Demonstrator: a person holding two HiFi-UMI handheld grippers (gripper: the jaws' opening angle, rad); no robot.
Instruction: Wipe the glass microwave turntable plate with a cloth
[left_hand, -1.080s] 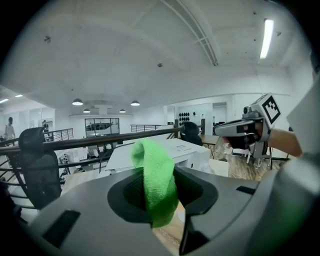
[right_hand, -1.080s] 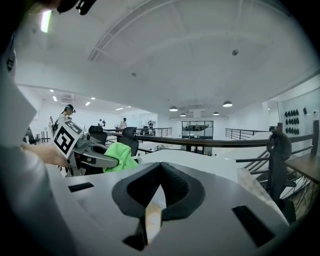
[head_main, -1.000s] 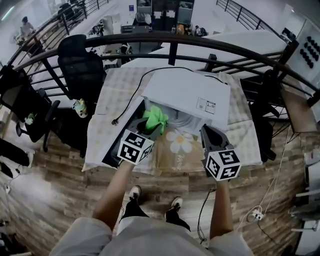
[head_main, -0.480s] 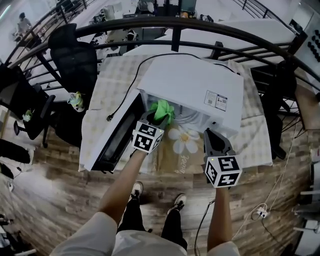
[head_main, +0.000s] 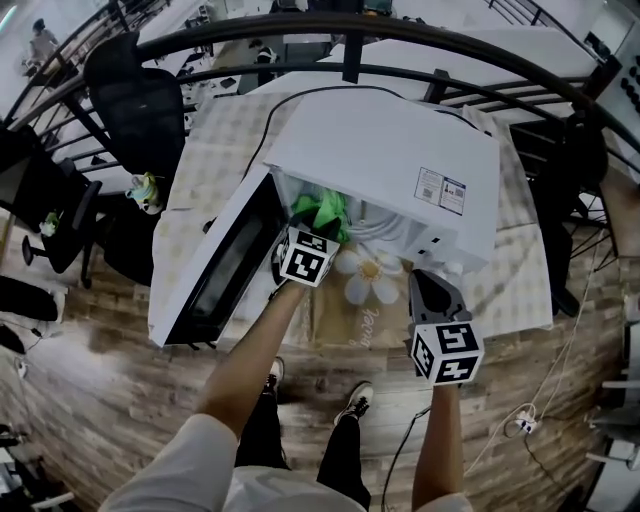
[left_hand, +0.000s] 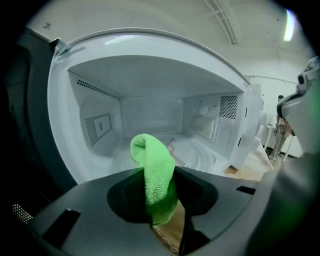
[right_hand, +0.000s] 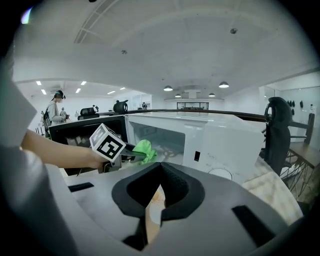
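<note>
The left gripper (left_hand: 160, 210) has its jaws clamped on a green cloth (left_hand: 152, 170). The cloth stands up out of the jaws and droops over at its top, in the lower middle of the left gripper view. Just past it is the open cavity of a white microwave (head_main: 390, 170). The glass turntable plate (left_hand: 195, 154) lies flat on the cavity floor, right of centre and beyond the cloth. Whether the cloth touches the plate cannot be told.

In the head view this gripper sits at the mouth of the microwave, near the middle of the frame. The cloth pokes in under the top edge of the oven. The microwave door (head_main: 215, 265) is swung wide open toward the lower left.

The right gripper (head_main: 425, 280) is in the lower right of the head view, in front of the microwave's right corner and well apart from the left gripper. Its jaws are drawn together to a thin slit with nothing between them.

Between the two grippers lies a tan mat with a white flower (head_main: 368, 275). It lies on a table with a pale checked covering (head_main: 200, 170). A black power cord (head_main: 270, 130) runs from behind the microwave across the upper left of the table. A black office chair (head_main: 135, 95) stands at the far upper left.
</note>
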